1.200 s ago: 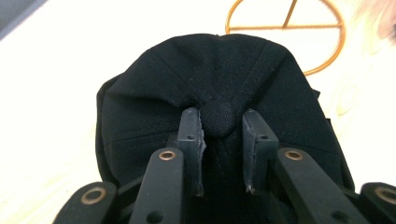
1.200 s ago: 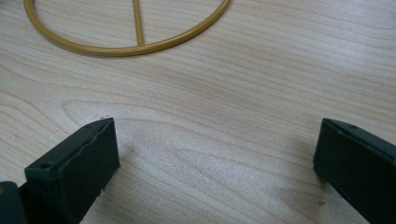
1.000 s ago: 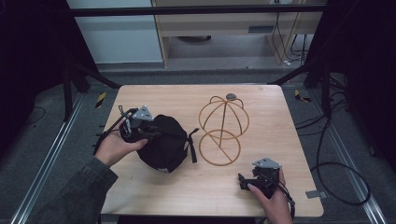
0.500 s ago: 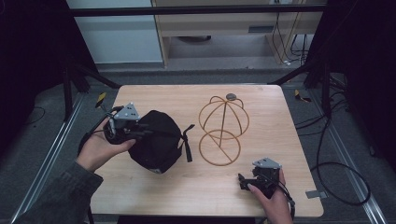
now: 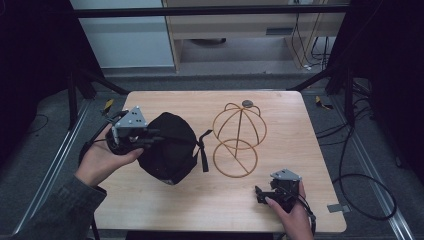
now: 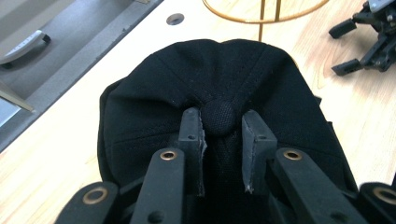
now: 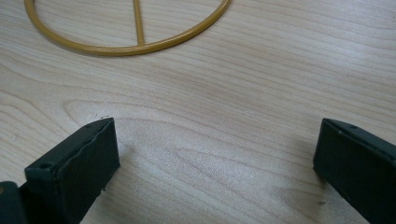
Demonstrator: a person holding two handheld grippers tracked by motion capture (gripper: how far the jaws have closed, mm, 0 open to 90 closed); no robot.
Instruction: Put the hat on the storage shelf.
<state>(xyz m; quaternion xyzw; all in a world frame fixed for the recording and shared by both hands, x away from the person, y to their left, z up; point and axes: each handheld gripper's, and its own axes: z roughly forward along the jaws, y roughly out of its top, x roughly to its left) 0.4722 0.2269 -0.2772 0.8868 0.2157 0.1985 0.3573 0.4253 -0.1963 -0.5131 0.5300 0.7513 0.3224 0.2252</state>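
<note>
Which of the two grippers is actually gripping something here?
The left gripper, pinching the black cap by its crown; the right gripper rests open on the table.

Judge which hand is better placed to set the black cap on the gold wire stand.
Left. The left gripper is shut on the black cap, beside the wire stand. The right gripper rests open on the table, holding nothing.

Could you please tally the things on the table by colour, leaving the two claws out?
Black: 1, the baseball cap, pinched at its crown.
Gold: 1, the wire hat stand.
Dark grey: 1, a small round disc at the table's far edge; what it is cannot be told.
Total: 3
</note>
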